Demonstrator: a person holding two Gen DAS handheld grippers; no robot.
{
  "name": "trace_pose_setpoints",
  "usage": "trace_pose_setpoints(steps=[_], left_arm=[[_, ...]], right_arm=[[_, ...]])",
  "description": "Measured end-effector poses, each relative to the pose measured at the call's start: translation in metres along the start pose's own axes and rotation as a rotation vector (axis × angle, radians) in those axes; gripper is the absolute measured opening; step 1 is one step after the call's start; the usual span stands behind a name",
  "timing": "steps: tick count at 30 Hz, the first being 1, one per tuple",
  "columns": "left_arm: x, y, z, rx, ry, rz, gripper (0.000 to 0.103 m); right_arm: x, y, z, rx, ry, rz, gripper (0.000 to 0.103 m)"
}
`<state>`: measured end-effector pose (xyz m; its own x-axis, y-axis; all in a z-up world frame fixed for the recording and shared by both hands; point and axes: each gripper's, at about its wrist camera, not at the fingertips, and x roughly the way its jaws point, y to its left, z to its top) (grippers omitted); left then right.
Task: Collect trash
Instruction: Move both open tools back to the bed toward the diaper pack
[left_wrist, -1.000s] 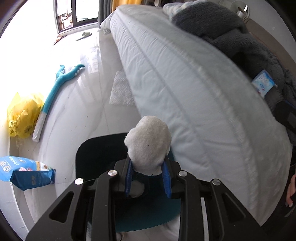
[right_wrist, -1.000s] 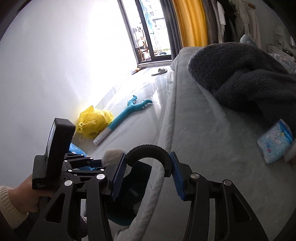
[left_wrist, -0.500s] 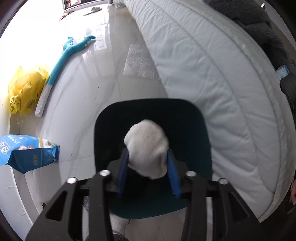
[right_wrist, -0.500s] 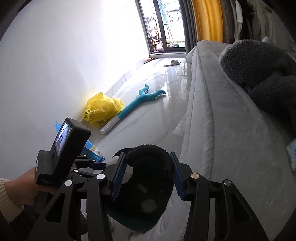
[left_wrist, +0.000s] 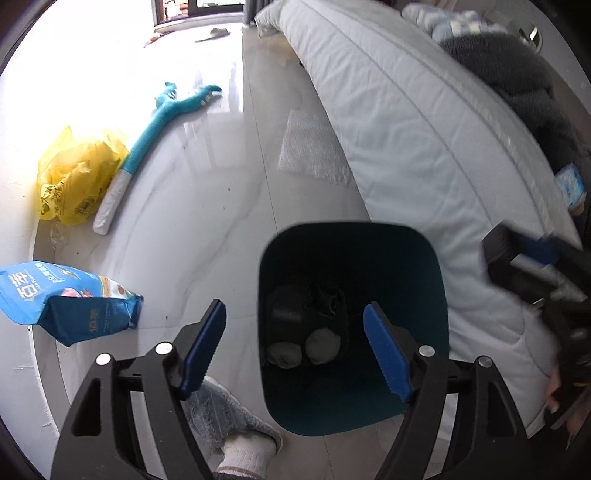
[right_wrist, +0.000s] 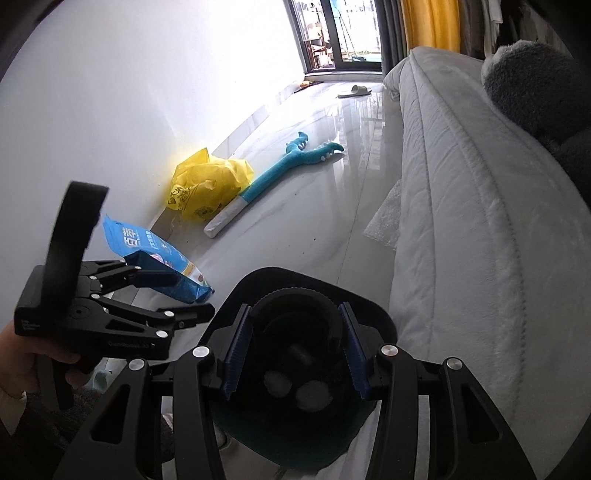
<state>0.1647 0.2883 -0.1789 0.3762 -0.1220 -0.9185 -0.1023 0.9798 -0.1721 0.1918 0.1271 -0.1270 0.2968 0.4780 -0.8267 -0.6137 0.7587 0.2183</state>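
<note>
A dark teal trash bin (left_wrist: 439, 280) stands on the floor against the bed. Two white paper wads (left_wrist: 322, 346) lie at its bottom, with dark items beside them. My left gripper (left_wrist: 295, 347) is open and empty above the bin's near left rim. My right gripper (right_wrist: 295, 349) is shut on a black ribbed ring (right_wrist: 295, 295) and holds it over the bin (right_wrist: 369, 306); the wads (right_wrist: 312, 396) show through the ring. The left gripper (right_wrist: 177, 295) also shows at the left of the right wrist view.
A blue snack bag (left_wrist: 62, 302), a yellow plastic bag (left_wrist: 74, 181) and a teal plush stick (left_wrist: 162, 122) lie on the glossy floor by the wall. The white bed (left_wrist: 424, 129) with a grey blanket (left_wrist: 517, 74) and a small blue packet (left_wrist: 570, 182) fills the right. A foot in a sock (left_wrist: 243, 443) is near the bin.
My left gripper opened and the white wad dropped into the bin. My right gripper moved with the ring from beside the bed to over the bin.
</note>
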Motion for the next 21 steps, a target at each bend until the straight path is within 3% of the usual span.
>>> trace_pose_setpoints(steps=[9,21], left_arm=[[-0.032,0.017,0.009,-0.039,-0.120,-0.030,0.086],[-0.091,0.005,0.021,0.017,-0.400,-0.059,0.086]], right_arm=[[0.042,0.013,-0.008,-0.003,0.106,-0.002,0.048],[0.076,0.023,-0.028,-0.032,0.250,-0.023,0.048]])
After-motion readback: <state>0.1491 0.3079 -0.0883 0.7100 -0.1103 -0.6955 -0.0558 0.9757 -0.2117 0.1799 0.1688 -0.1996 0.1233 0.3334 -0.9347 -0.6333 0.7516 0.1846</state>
